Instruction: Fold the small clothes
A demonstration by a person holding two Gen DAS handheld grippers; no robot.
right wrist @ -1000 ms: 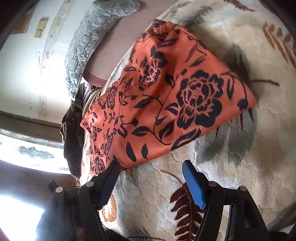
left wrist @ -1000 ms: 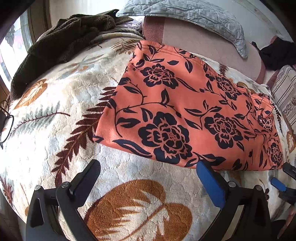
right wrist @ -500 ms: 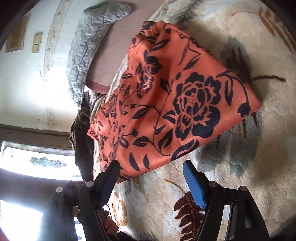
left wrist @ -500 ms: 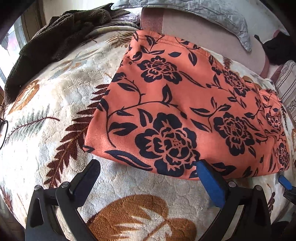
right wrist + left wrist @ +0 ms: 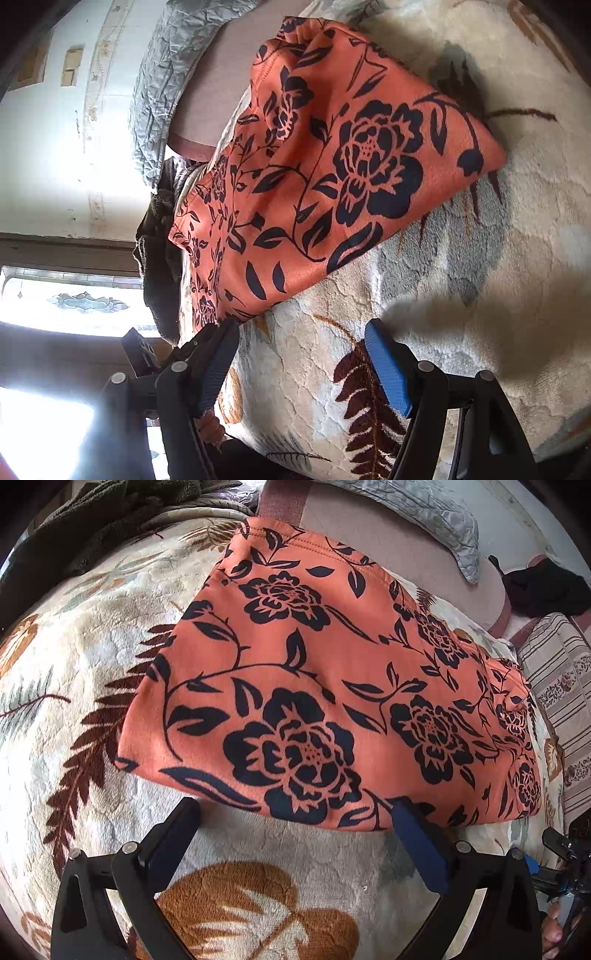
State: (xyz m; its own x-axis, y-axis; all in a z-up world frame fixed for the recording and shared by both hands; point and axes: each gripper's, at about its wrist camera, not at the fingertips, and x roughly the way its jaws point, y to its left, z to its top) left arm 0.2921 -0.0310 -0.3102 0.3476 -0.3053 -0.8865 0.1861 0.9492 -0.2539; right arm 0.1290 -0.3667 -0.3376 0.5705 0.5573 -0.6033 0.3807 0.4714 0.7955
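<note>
Garment (image 5: 325, 686): an orange cloth printed with dark flowers is lying spread on the blanket (image 5: 92, 672) of a bed, its stitched hem pointing toward the grey pillow (image 5: 417, 506) at the far end. It is looking fairly flat and roughly four-sided, possibly doubled over already, though the layers cannot be told apart. No neat small packet is showing yet, so I judge that most of the folding is still waiting to be done, and that the near edge is about to be picked up.

Left gripper (image 5: 295, 834) is hovering with its jaws standing wide apart and nothing between them, its tips just at the garment's near edge; whether they are touching the cloth cannot be told. Right gripper (image 5: 301, 354) is likewise standing open and empty, its left tip close to the garment's corner (image 5: 221, 314) and its other tip over bare blanket.

No basket, box or drawer is showing in either view. A dark towel-like heap (image 5: 92, 520) is lying at the bed's far left, well apart from the garment, and a black cloth (image 5: 543, 587) is resting beyond the pillow.
</note>
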